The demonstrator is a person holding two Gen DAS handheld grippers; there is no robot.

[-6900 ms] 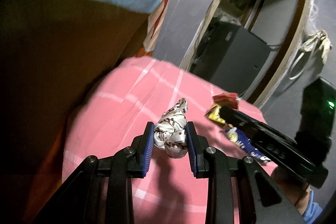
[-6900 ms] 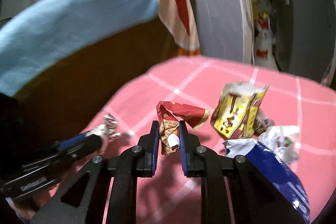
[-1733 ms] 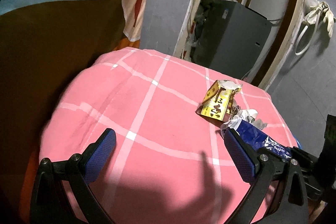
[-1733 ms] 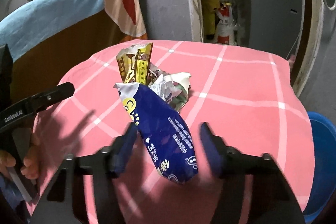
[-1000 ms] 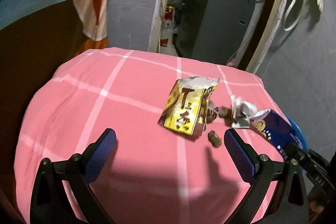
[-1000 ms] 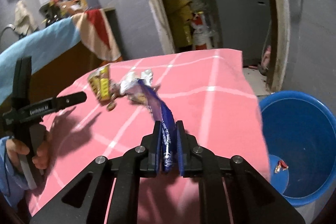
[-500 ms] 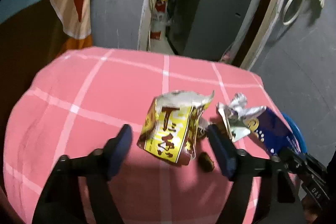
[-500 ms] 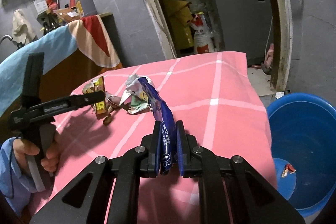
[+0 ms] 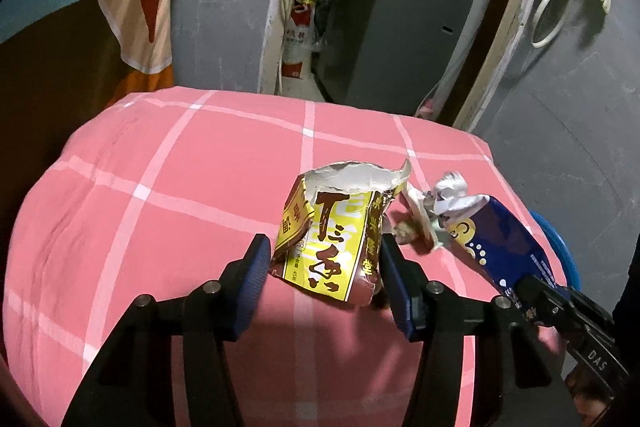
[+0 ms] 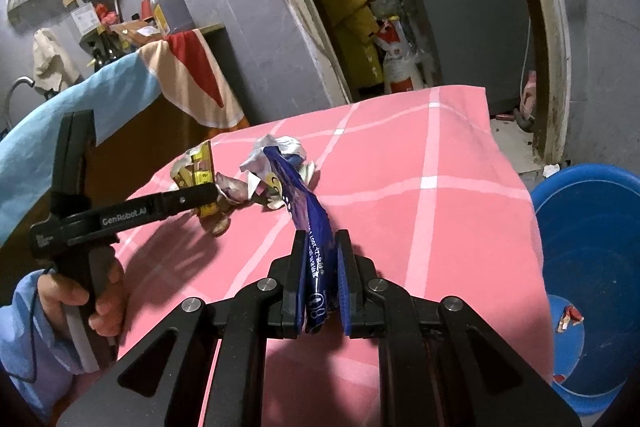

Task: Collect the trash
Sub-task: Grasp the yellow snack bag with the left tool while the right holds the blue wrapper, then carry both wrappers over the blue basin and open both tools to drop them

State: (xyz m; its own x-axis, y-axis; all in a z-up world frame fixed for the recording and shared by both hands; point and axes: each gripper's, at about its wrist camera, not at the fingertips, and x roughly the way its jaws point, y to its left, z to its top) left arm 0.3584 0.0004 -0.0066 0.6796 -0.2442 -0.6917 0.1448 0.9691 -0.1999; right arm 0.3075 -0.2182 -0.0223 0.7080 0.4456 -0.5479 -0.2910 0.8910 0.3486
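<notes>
Two grippers work over a table covered by a pink checked cloth (image 9: 192, 195). In the left wrist view, the left gripper (image 9: 324, 275) has its jaws spread around a torn yellow snack bag (image 9: 336, 239) lying on the cloth, a pad close on either side; whether the pads touch it I cannot tell. The right gripper (image 10: 320, 279) has its jaws clenched on the tail of a blue wrapper (image 10: 308, 223), whose far end reaches to crumpled white paper (image 10: 280, 151) beside the yellow bag. A blue bucket (image 10: 592, 263) sits on the floor beside the table, with small scraps inside.
</notes>
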